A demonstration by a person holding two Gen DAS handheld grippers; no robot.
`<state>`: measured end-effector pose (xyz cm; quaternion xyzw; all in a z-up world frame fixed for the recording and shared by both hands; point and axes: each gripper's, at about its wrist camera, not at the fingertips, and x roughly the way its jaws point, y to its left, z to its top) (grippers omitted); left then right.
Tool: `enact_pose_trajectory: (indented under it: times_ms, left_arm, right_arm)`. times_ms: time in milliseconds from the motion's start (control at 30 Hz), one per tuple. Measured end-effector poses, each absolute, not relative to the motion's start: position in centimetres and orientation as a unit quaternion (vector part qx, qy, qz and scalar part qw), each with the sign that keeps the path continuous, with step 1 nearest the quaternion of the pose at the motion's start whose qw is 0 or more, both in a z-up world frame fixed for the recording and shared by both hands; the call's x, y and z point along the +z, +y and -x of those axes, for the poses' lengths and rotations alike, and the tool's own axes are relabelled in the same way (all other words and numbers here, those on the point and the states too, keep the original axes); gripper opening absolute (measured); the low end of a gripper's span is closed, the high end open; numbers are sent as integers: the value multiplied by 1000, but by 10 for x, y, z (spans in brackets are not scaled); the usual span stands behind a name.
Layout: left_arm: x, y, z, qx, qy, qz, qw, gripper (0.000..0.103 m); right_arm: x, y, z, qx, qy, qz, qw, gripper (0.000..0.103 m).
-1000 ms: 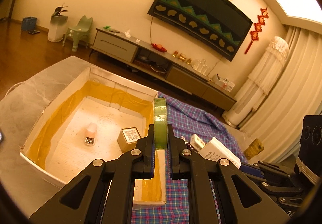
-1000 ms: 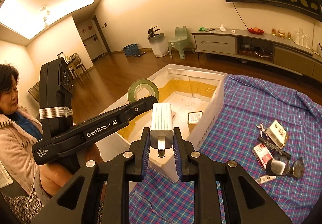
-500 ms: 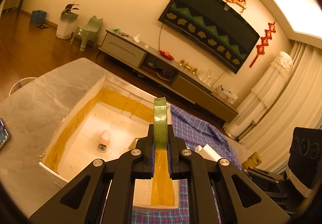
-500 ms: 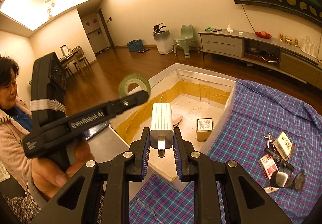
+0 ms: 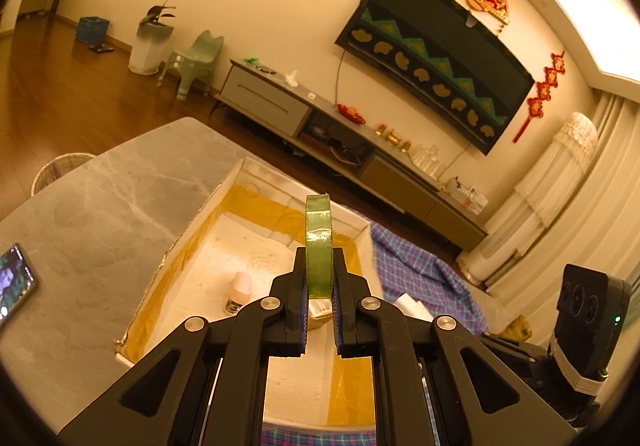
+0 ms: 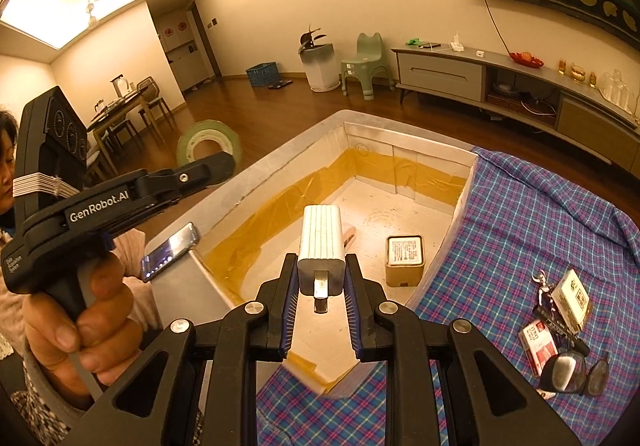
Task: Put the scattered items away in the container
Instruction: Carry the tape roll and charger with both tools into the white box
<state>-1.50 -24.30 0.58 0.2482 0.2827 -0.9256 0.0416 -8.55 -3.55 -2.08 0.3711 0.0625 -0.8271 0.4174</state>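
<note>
- left gripper (image 5: 320,286): jaws clamped on one roll of green tape (image 5: 319,246), held on edge above the container (image 5: 188,230).
- right gripper (image 6: 321,286): jaws clamped on one white charger (image 6: 322,238), prong toward the camera, above the container's near corner.
- container, a white foam box with yellow tape lining: two items on its floor, one small bottle (image 5: 239,292) and one square tin (image 6: 404,260).
- plaid cloth (image 6: 520,226): a cluster of small items lies well apart from the container, including one pair of glasses (image 6: 576,370) and one red-and-white packet (image 6: 538,342).
- one phone (image 6: 170,252) lies on the grey tabletop beside the container.
</note>
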Motion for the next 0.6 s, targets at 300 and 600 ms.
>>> enact_pose_trajectory:
  times_ms: [300,600]
  left_arm:
    - [-20,-251,61,-912,276,-297,58,9]
    - [-33,-252,97,-902,282,-321,60,10]
  right_arm:
    - [-31,-50,115,-827,83,-384,403,23]
    - [-33,-68,136,-826,110,-388,393,23]
